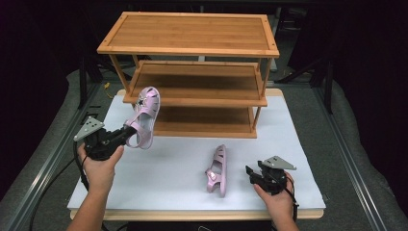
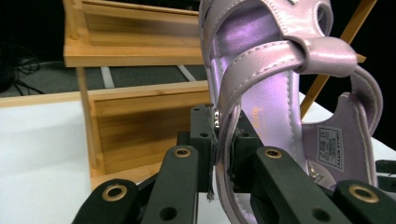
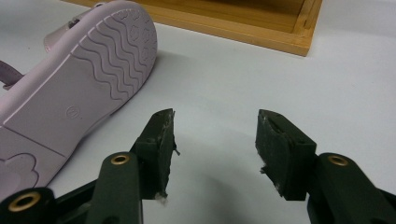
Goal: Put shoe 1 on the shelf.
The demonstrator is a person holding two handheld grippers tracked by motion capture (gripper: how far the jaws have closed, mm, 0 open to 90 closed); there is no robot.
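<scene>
Nearest the person, the right claw (image 1: 251, 172) rests low over the white table (image 1: 298, 144) with its jaws spread apart and nothing between them. Just beside it lies a pink sandal (image 1: 217, 170) on its side, its wavy-patterned sole (image 3: 79, 79) turned toward that claw. Farther left, the left claw (image 1: 126, 132) is clamped on the side strap of a second pink sandal (image 1: 144, 116), holding it lifted off the table, toe upward. Beyond both stands a three-tier wooden shoe rack (image 1: 192, 72), the raised sandal in front of its left post.
</scene>
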